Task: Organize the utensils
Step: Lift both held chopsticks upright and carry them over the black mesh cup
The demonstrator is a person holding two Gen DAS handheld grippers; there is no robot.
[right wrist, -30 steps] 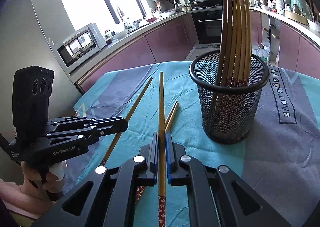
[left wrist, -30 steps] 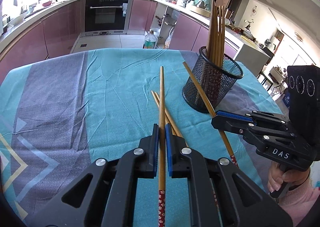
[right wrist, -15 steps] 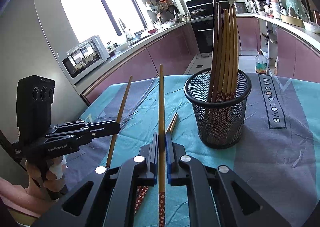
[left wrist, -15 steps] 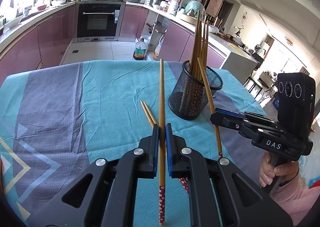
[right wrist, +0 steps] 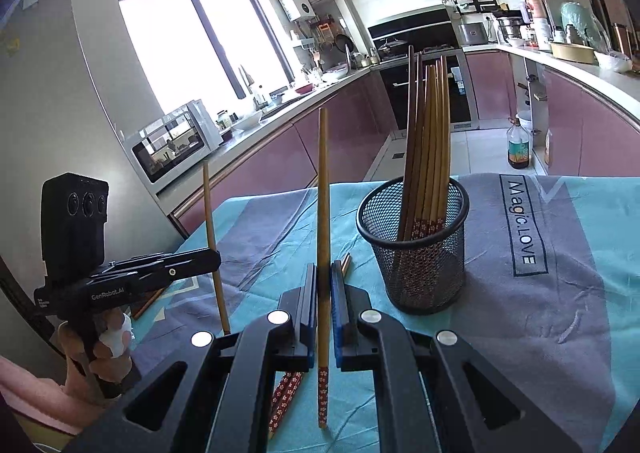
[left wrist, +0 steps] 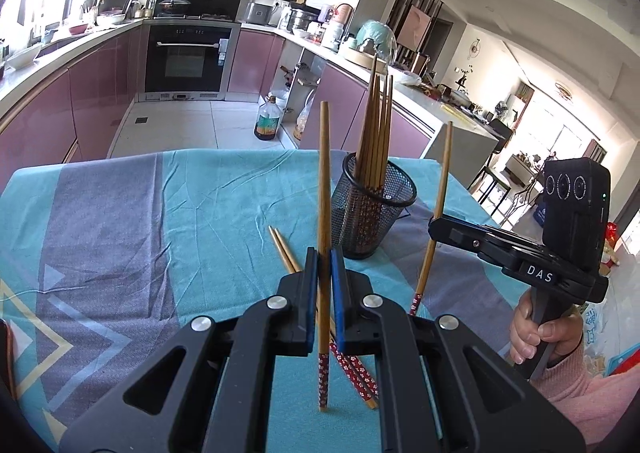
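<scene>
My left gripper is shut on a wooden chopstick with a red flowered end, held upright above the table. My right gripper is shut on a second chopstick, also upright. Each gripper shows in the other's view: the right gripper with its chopstick, the left gripper with its chopstick. A black mesh cup holds several chopsticks; it also shows in the right wrist view. Two more chopsticks lie on the cloth between the grippers.
The table has a teal and grey cloth with "Magic.LOVE" printed on it. Kitchen cabinets, an oven and an oil bottle on the floor stand beyond the far edge.
Both grippers have lifted and tilted their chopsticks from nearly flat to upright. The mesh cup now looks farther away and lower in both views.
</scene>
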